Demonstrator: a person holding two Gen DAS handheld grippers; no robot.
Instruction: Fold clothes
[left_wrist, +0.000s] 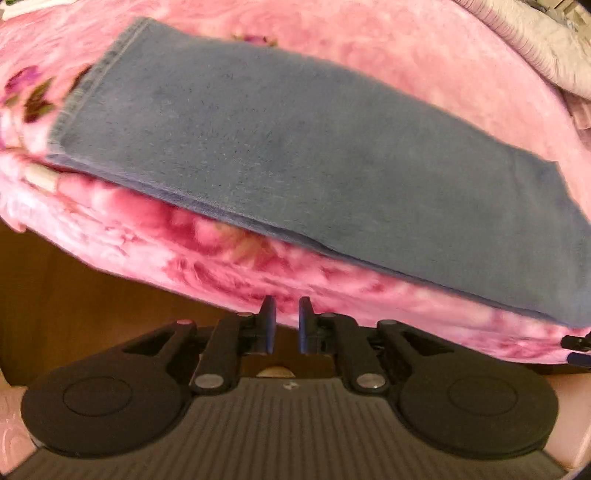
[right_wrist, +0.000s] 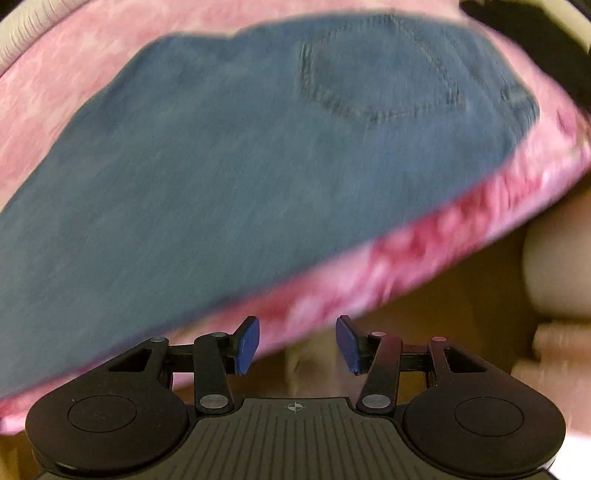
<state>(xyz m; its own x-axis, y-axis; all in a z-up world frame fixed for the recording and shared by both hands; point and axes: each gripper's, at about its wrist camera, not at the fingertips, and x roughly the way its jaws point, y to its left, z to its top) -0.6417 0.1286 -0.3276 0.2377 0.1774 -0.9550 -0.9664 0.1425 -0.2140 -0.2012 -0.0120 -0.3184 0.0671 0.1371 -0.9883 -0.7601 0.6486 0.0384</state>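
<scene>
A folded pair of blue denim jeans (left_wrist: 303, 155) is laid flat on a fluffy pink floral blanket (left_wrist: 229, 254), its long edge just inside the blanket's near edge. The left hand-held gripper (left_wrist: 287, 325) is held narrowly apart, empty, at the blanket's edge, lower centre. The right hand-held gripper (right_wrist: 297, 341) is spread wide, empty, below the jeans' pocket end (right_wrist: 380, 81). Cream quilted bedding (left_wrist: 535, 40) is seen upper right.

Soft, even, warm indoor light, with no glare or hard shadows. The right wrist view is heavily motion-smeared: the jeans (right_wrist: 229, 155) and the pink blanket (right_wrist: 388, 273) streak diagonally. The left wrist view is sharper, only mildly blurred. Fisheye distortion bows both views' edges.
</scene>
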